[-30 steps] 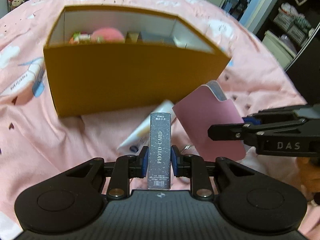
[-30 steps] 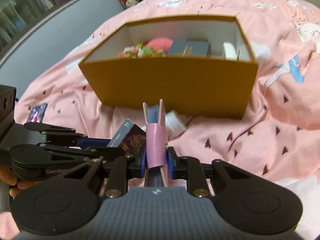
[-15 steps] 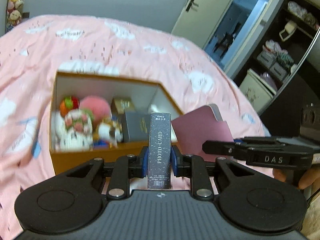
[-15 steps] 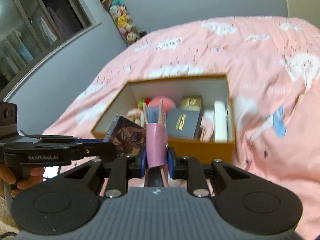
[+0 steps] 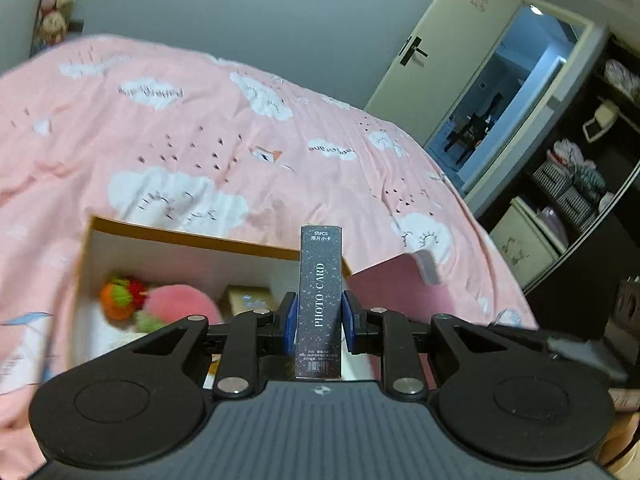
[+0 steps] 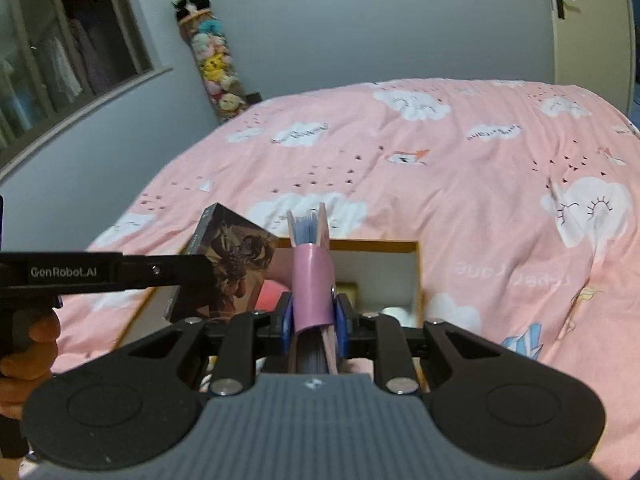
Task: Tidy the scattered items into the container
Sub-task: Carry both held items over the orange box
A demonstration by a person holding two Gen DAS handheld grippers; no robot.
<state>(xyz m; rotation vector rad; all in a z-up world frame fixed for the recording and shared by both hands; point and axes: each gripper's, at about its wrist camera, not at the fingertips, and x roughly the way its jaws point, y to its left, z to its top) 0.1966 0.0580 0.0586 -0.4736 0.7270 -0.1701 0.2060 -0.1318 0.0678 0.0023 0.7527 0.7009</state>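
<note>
While the photo card box sits clamped upright in my left hand-held gripper and the pink card sleeve in my right hand-held gripper, both hang above the near rim of the orange container. Plush toys and small boxes already lie inside; these two remain. Beyond them the bed lies open, and the container's right end looks free.

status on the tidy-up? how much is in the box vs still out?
Done: plush toys and a small gold box sit in the orange box. In hand: left gripper clamps the photo card box, right gripper the pink card holder, both above it. Left: release both.
</note>
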